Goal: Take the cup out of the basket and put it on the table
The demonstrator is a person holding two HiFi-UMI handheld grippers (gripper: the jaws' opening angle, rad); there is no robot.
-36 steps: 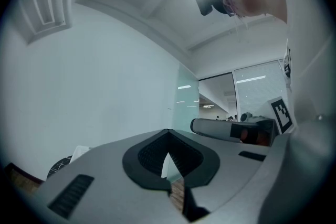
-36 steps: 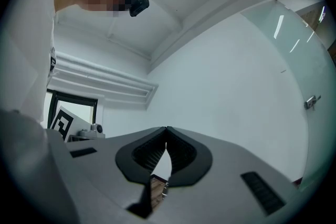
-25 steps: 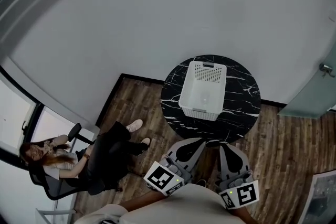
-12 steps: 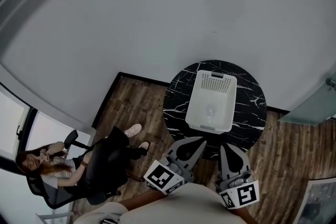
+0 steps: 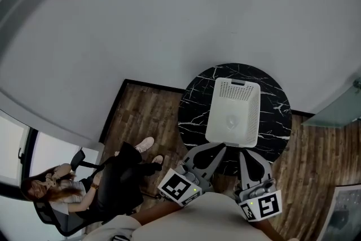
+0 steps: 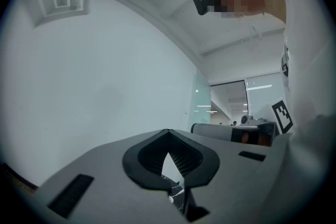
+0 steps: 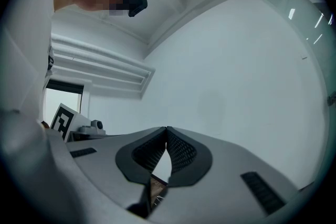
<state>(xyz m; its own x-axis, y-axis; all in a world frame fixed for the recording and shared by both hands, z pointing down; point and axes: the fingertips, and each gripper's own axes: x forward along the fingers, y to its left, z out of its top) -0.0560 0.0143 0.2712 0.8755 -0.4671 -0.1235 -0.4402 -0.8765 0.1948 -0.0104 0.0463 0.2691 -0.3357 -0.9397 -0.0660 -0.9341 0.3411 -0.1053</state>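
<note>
Two grippers: left gripper (image 5: 217, 148) and right gripper (image 5: 248, 155) were clenched, empty.
Cup (image 5: 231, 121): sat in basket (image 5: 251, 115), just far of both, roughly midway.

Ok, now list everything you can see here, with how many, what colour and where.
table: one, round, black marble with white veins, against the wall
basket: one, white, on the table
cup: one, pale, looks clear, inside the basket
floor: brown wood planks, around the table
wall: grey, behind the table
glass panel: one, greenish, right edge
seated person: one, dark clothes, lower left
office chair: one, black, under that person
left gripper: one, grey with black pads, shut, empty, by the table's near edge
right gripper: one, same colours, shut, empty, beside the left
</note>
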